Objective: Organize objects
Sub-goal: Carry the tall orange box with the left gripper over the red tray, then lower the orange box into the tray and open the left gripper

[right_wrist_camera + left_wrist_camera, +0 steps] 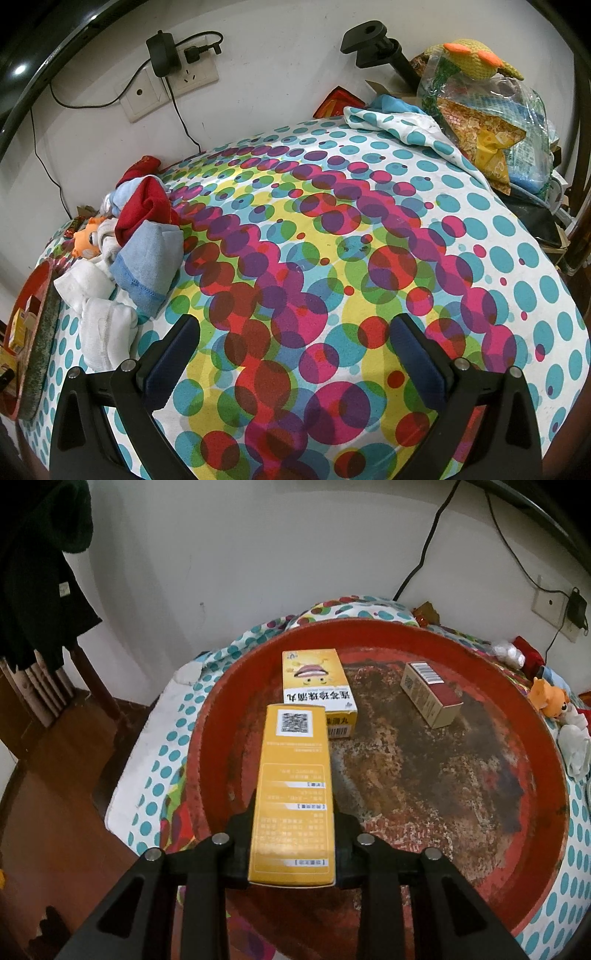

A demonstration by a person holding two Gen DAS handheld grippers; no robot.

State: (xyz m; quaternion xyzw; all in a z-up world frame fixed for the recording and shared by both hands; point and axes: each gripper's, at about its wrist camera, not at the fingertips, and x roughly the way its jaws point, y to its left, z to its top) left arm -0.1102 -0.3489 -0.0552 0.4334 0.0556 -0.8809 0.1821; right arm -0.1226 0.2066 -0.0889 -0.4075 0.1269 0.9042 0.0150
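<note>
The left gripper was clamped on a tall yellow box, QR code and small print facing up, held over the near left of a worn red tray. Just beyond lay a yellow cartoon box; far right, a beige-and-red box. The right gripper hung wide apart, holding nothing, above the dotted cloth, socks to its left.

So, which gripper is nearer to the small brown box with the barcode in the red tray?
Left. The left gripper hangs over the red tray, with the small brown box just ahead. The right gripper is over the dotted cloth, outside the tray.
</note>
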